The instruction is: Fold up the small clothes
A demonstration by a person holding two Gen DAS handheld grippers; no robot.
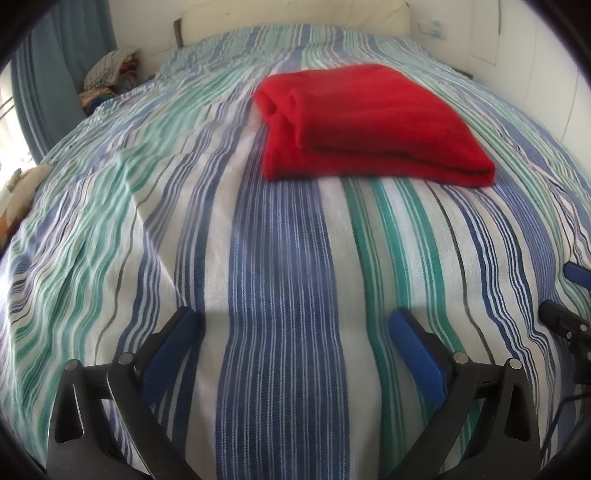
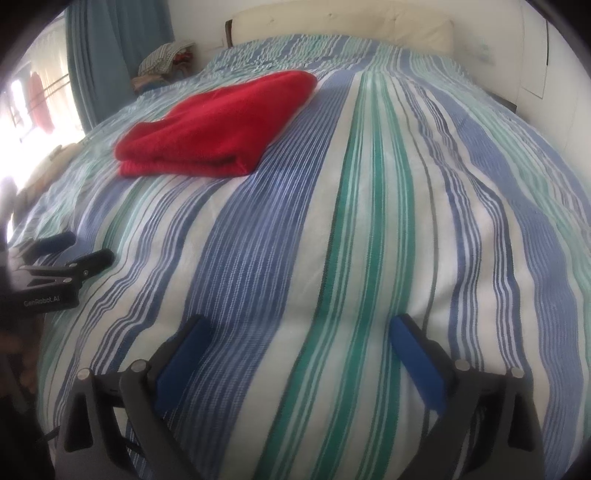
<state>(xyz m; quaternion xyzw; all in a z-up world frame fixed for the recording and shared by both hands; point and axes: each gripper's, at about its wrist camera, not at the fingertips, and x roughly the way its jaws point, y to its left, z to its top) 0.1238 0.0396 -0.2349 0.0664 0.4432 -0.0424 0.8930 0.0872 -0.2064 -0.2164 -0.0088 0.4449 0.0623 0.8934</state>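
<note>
Red garment (image 1: 373,122), folded in layers, lies mid-bed on striped bedspread (image 1: 280,258), toward headboard (image 2: 340,26). Left tool (image 1: 295,328) spread wide, holding nothing, over near edge of bed. Right tool (image 2: 299,332) likewise wide, holding nothing, beside it; garment well apart from both.

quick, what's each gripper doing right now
left gripper: open, holding nothing, short of the folded red garment.
right gripper: open, holding nothing.
</note>
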